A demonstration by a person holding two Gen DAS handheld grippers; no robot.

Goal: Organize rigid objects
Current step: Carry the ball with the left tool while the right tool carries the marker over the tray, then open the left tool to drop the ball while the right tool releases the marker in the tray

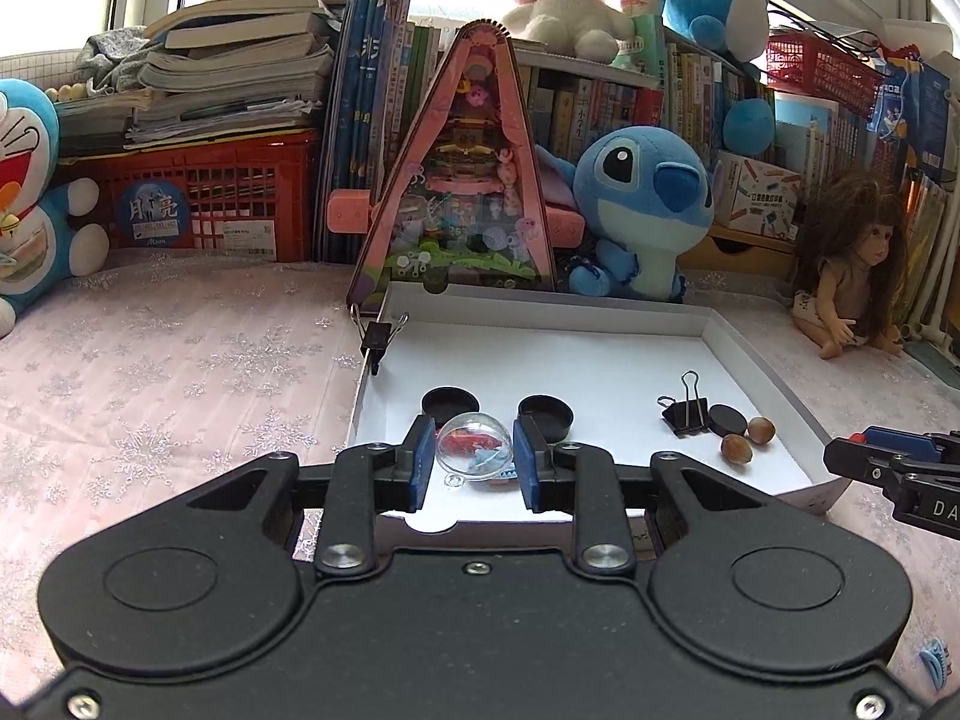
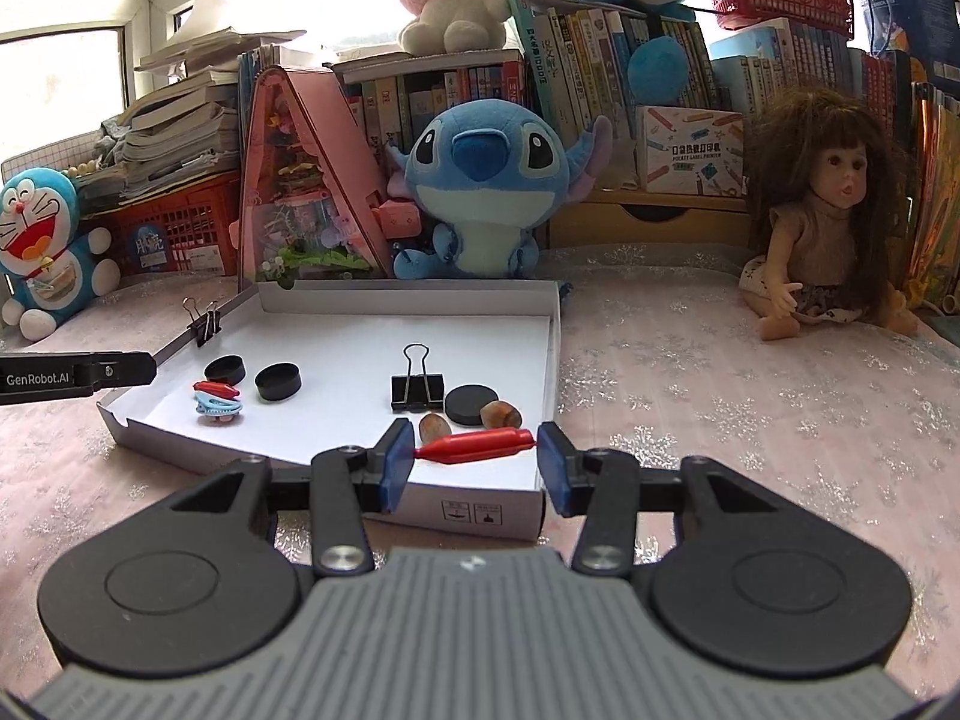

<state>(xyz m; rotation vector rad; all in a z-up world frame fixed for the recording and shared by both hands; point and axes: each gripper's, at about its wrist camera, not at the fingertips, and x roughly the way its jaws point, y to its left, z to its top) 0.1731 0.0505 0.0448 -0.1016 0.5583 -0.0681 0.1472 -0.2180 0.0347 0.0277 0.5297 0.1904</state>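
Note:
A shallow white box (image 1: 708,330) (image 2: 555,324) lies on the pink cloth. In it are two black caps (image 1: 450,403) (image 1: 545,411), a black binder clip (image 1: 687,414) (image 2: 417,390), a black disc (image 2: 471,403) and two hazelnuts (image 1: 747,441) (image 2: 501,414). My left gripper (image 1: 474,462) is open around a clear ball (image 1: 474,445) with red and blue pieces inside; the pads stand just beside it. In the right wrist view the same spot shows a red piece and a blue clip (image 2: 217,407). My right gripper (image 2: 474,459) is open, with a red pen-shaped piece (image 2: 474,447) lying crosswise between its pads.
Another binder clip (image 1: 378,333) (image 2: 204,318) grips the box's left wall. A pink triangular toy house (image 1: 474,180), a Stitch plush (image 2: 480,180), a doll (image 2: 822,222), a Doraemon plush (image 2: 42,240), red crates and books line the back. A blue clip (image 1: 936,663) lies on the cloth.

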